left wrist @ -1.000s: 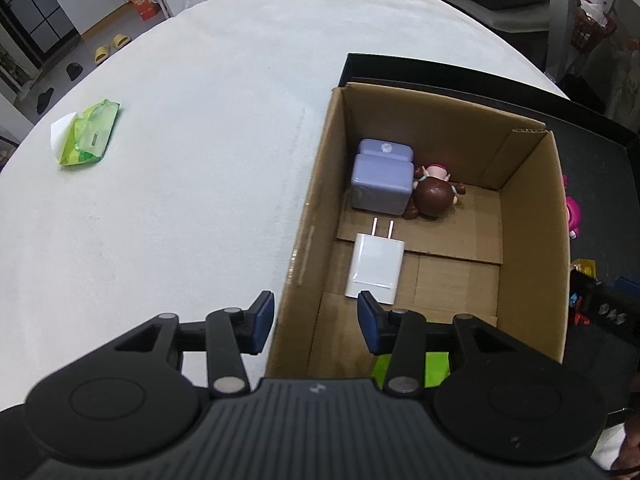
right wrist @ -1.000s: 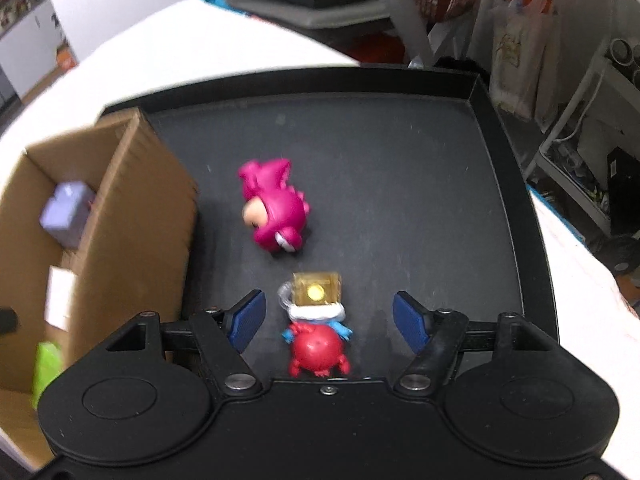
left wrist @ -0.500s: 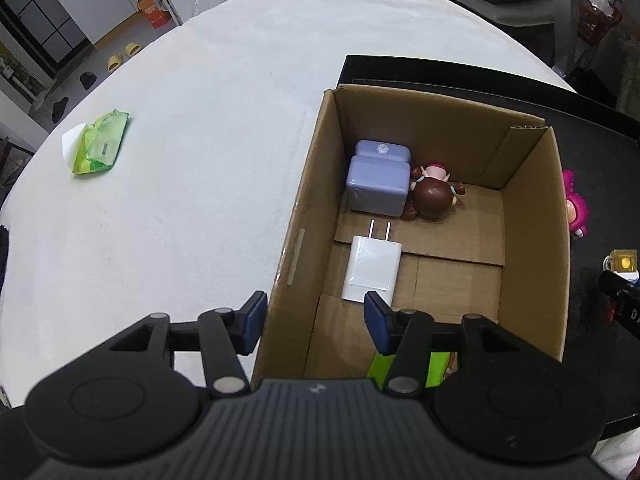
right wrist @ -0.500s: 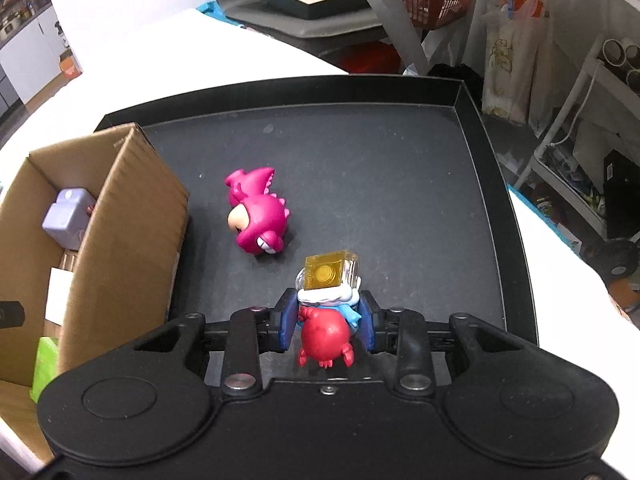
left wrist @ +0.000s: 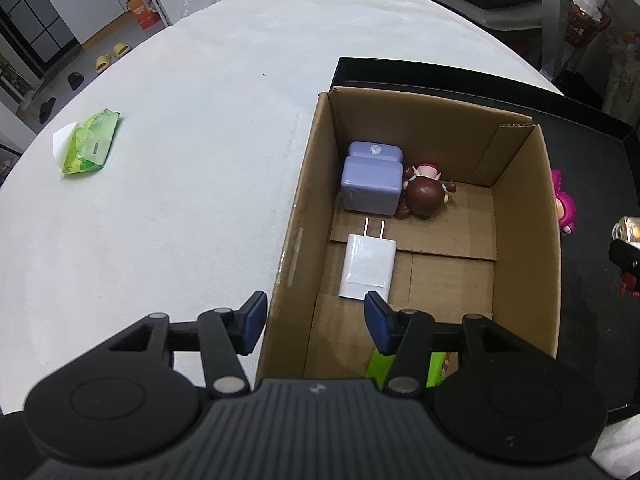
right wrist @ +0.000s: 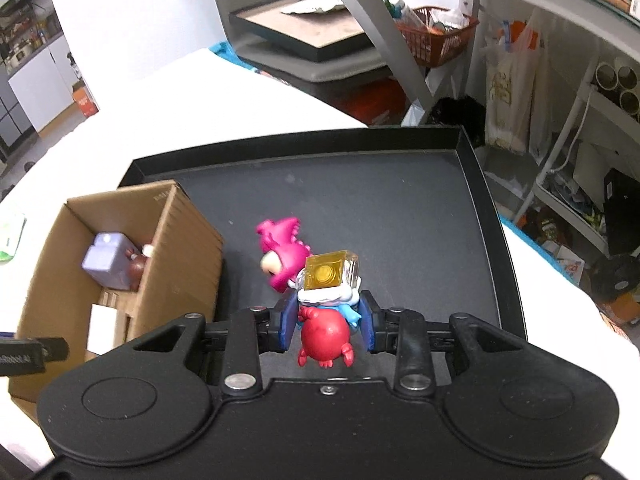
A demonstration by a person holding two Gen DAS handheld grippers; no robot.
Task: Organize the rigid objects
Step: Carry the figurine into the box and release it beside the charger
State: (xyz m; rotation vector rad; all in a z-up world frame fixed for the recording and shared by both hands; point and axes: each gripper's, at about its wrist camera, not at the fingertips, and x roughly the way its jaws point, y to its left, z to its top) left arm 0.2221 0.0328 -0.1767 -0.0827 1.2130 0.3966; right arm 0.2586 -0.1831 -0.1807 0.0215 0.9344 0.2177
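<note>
My right gripper (right wrist: 326,322) is shut on a red figure (right wrist: 325,338) that carries a yellow block (right wrist: 330,272), held above the black tray (right wrist: 400,216). A pink dinosaur toy (right wrist: 280,252) lies on the tray just beyond it, beside the cardboard box (right wrist: 184,256). In the left wrist view the box (left wrist: 524,240) holds a purple block (left wrist: 372,184), a brown-haired doll (left wrist: 426,194), a white charger (left wrist: 368,266) and a green item (left wrist: 380,366). My left gripper (left wrist: 316,322) is open, straddling the box's near left wall.
A green wipes packet (left wrist: 90,142) lies on the white table (left wrist: 180,160) far to the left. The pink toy (left wrist: 562,208) and held figure (left wrist: 628,256) show right of the box. Shelves, bags and a basket crowd the area behind the tray.
My right gripper closed on the red figure and has lifted it off the tray. The left gripper has drifted slightly higher over the box wall, still open.
</note>
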